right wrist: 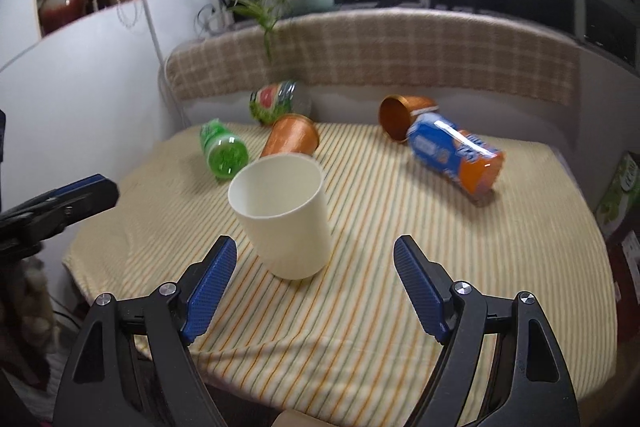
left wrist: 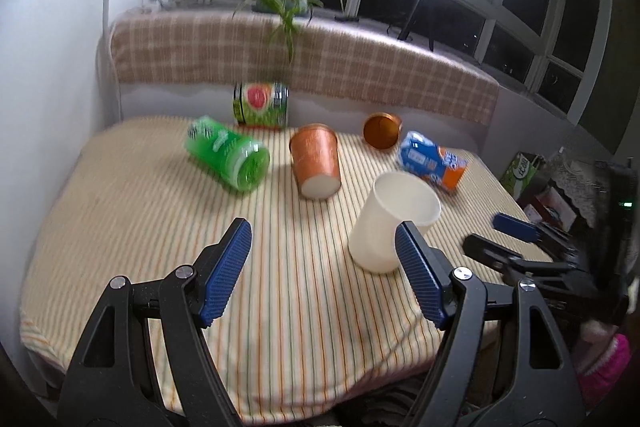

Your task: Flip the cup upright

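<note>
A white paper cup (left wrist: 394, 221) stands mouth up on the striped tablecloth (left wrist: 160, 219), leaning slightly in the fisheye view. It also shows in the right wrist view (right wrist: 284, 215). My left gripper (left wrist: 324, 239) is open and empty, with the cup just past its right fingertip. My right gripper (right wrist: 314, 255) is open and empty, just short of the cup, which stands ahead of its left finger. The right gripper also shows at the right of the left wrist view (left wrist: 504, 239).
An orange cup (left wrist: 316, 161) stands upside down mid-table. A copper cup (left wrist: 382, 131) lies on its side at the back. A green bottle (left wrist: 228, 155), a blue-orange bottle (left wrist: 432, 161) and a watermelon-label jar (left wrist: 260, 105) lie around them. A plaid bench back (left wrist: 320, 63) runs behind.
</note>
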`<state>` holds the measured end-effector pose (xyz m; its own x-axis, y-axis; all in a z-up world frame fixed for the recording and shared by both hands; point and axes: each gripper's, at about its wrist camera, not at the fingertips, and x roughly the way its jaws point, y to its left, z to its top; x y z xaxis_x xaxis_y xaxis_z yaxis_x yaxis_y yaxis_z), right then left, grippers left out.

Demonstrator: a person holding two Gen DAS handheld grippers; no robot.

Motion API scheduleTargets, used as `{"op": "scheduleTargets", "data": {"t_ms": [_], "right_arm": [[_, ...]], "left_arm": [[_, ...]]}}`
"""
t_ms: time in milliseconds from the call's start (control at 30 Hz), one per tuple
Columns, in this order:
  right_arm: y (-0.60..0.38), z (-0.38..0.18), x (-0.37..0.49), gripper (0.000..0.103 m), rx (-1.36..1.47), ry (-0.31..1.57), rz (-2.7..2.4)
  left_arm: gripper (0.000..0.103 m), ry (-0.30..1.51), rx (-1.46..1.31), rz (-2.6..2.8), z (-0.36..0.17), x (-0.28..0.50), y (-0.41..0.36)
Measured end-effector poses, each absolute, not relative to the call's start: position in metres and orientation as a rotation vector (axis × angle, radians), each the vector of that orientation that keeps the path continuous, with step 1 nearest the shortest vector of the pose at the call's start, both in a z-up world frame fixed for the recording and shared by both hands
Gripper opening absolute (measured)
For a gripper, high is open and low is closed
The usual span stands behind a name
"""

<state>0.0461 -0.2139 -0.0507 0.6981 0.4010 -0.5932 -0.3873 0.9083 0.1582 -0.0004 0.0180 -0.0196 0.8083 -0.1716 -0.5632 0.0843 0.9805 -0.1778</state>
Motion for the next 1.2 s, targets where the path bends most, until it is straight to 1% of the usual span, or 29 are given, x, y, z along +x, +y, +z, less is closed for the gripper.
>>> {"op": "scheduleTargets", "data": {"t_ms": [67, 100, 133, 200, 267, 333, 367, 433, 600, 667, 1200], "right_arm": [[-0.221, -0.044, 0.04, 0.081, 0.052, 0.639, 0.416], [-0.224, -0.042, 0.037, 0.081, 0.063, 0.625, 0.402], [-0.227, -0.039, 0.034, 0.081, 0.071, 0.607, 0.386], [-0.23, -0.034, 0.03, 0.081, 0.073, 0.577, 0.356], [-0.231, -0.03, 0.025, 0.081, 0.064, 0.542, 0.323], [-0.232, -0.026, 0.02, 0.083, 0.047, 0.505, 0.289], [-0.231, -0.024, 0.018, 0.083, 0.038, 0.487, 0.276], [-0.232, -0.021, 0.016, 0.084, 0.032, 0.464, 0.257], [-0.232, -0.018, 0.012, 0.092, 0.038, 0.426, 0.23], [-0.232, -0.017, 0.01, 0.098, 0.044, 0.417, 0.228], [-0.231, -0.017, 0.012, 0.098, 0.05, 0.413, 0.221]], "left_arm": [[0.077, 0.578, -0.118, -0.119, -0.014, -0.001, 0.014], [0.078, 0.561, -0.106, -0.11, -0.012, -0.002, 0.013], [0.083, 0.55, -0.098, -0.105, -0.01, -0.002, 0.011], [0.089, 0.512, -0.078, -0.082, -0.006, -0.004, 0.008], [0.092, 0.476, -0.066, -0.063, -0.002, -0.007, 0.007], [0.1, 0.446, -0.058, -0.038, 0.001, -0.009, 0.007], [0.102, 0.432, -0.054, -0.026, 0.002, -0.01, 0.007], [0.103, 0.4, -0.047, -0.002, 0.003, -0.013, 0.009], [0.103, 0.389, -0.025, 0.028, 0.004, -0.014, 0.01], [0.103, 0.388, -0.022, 0.034, 0.004, -0.015, 0.01], [0.103, 0.392, -0.035, 0.035, 0.004, -0.014, 0.013]]}}
